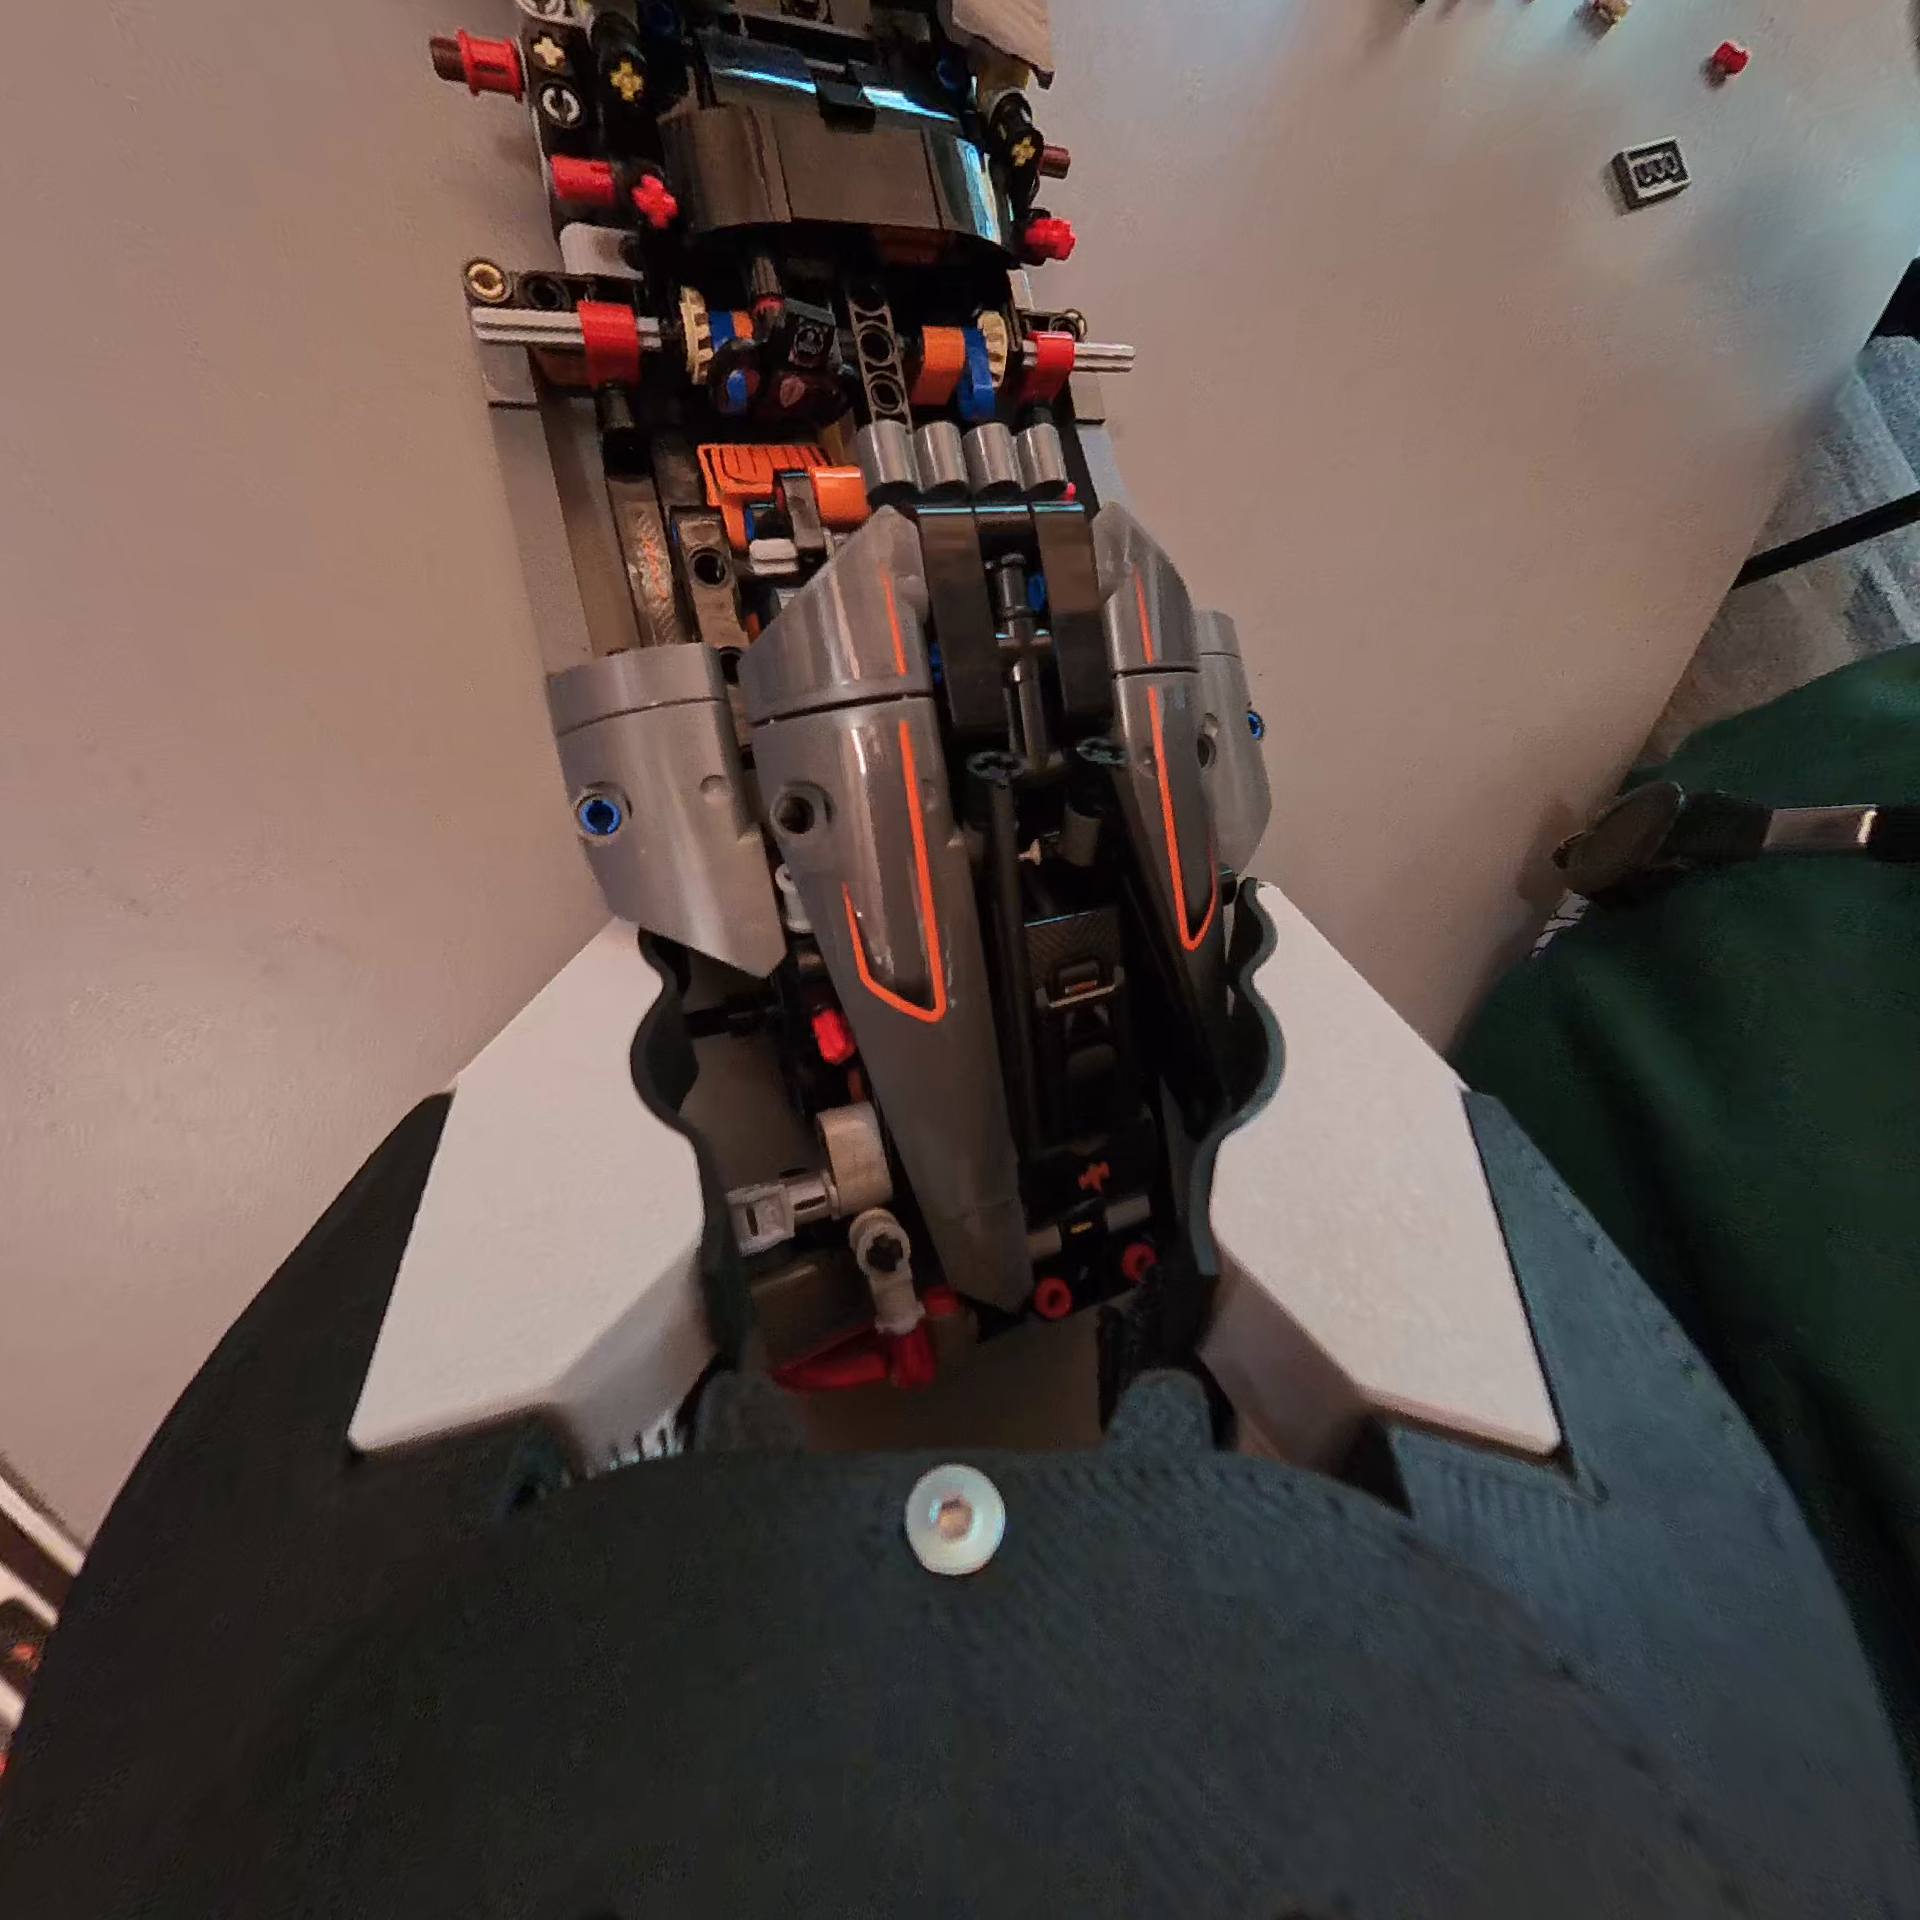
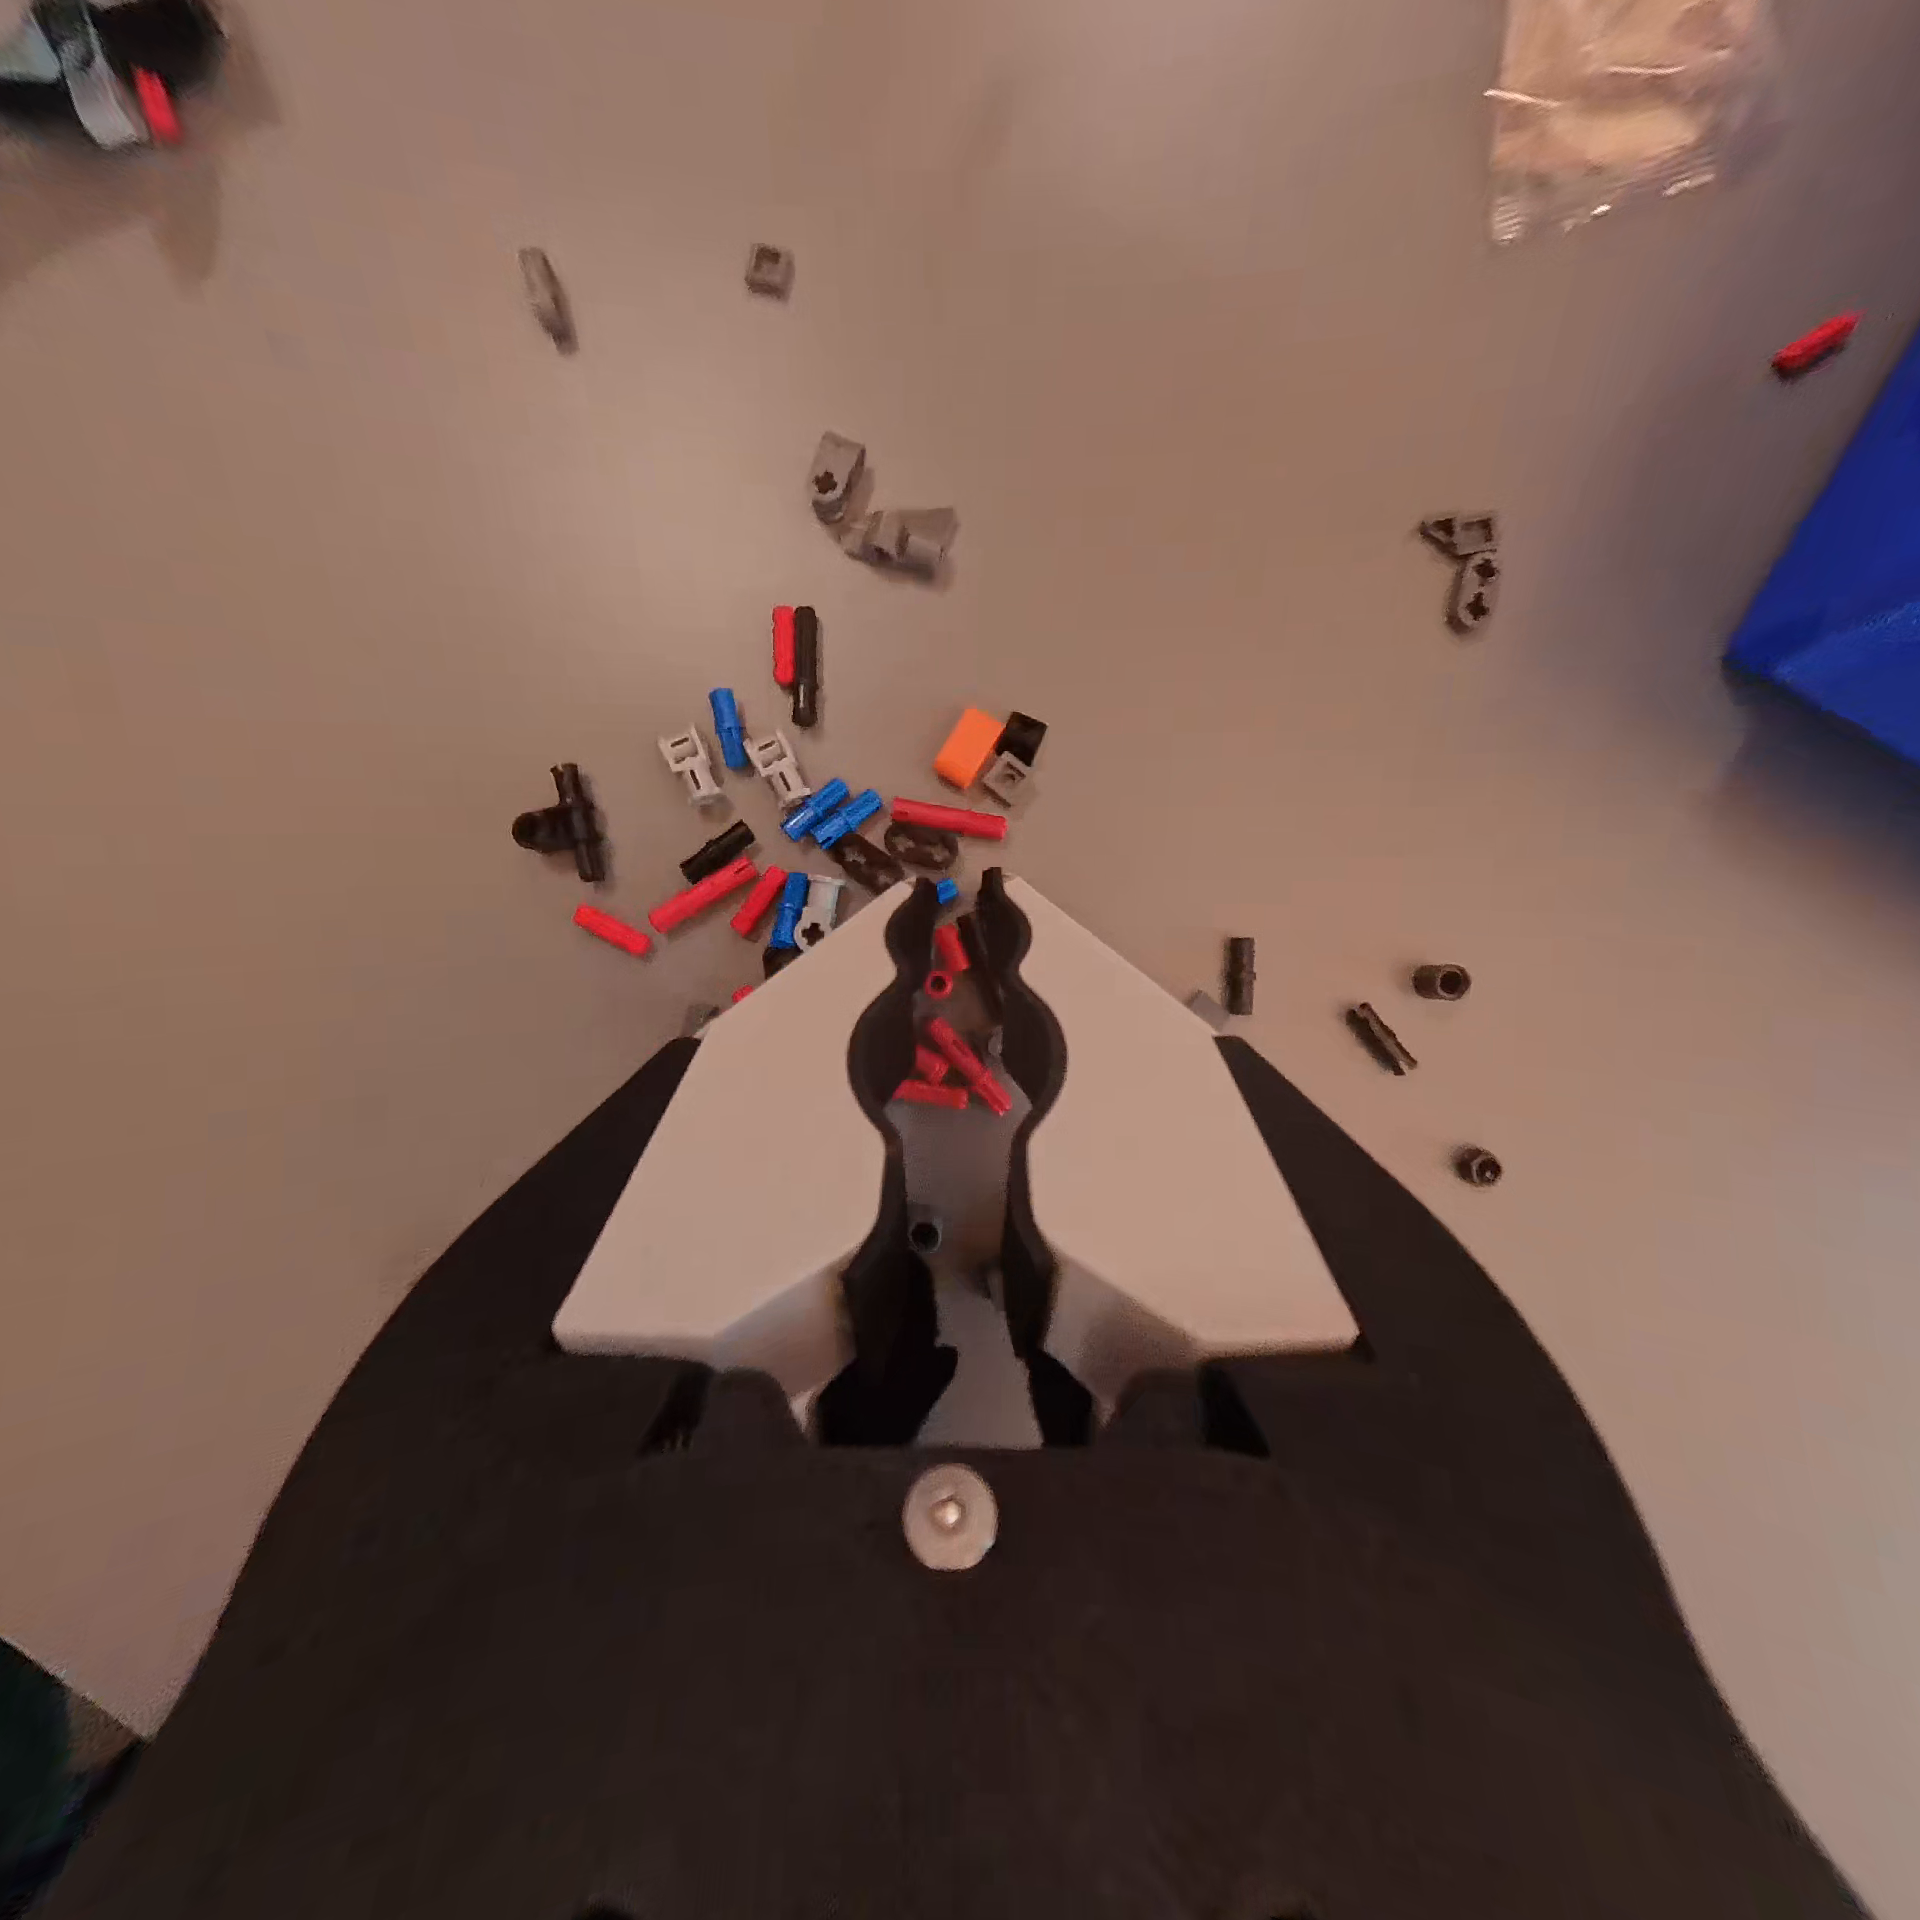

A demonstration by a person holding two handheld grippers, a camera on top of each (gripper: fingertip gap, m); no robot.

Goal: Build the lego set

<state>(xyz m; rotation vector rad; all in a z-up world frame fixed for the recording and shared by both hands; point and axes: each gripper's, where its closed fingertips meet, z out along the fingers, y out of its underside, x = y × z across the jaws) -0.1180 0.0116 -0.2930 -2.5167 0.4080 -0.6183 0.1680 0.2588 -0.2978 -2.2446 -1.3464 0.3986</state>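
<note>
The partly built lego car [image 1: 883, 831], dark grey with orange-lined panels, a black cockpit and red, blue and black pins, lies lengthwise on the pale table. My left gripper [image 1: 951, 940] is shut on its near end, one finger [image 1: 665, 1039] on each side of the body. In the right wrist view, my right gripper [image 2: 956, 888] is over a pile of loose pins [image 2: 790, 831], its jaws almost together. A small blue piece [image 2: 945, 890] shows in the narrow gap; I cannot tell whether it is held.
Loose grey connectors [image 2: 883, 509], an orange brick [image 2: 968, 746] and black pins [image 2: 1382, 1034] are scattered on the table. A blue box [image 2: 1849, 582] is at the right and a clear bag [image 2: 1610, 104] at the far right. A green sleeve [image 1: 1714, 1039] is at the table's right edge. My hands' fingertips stand some 40 cm from each other.
</note>
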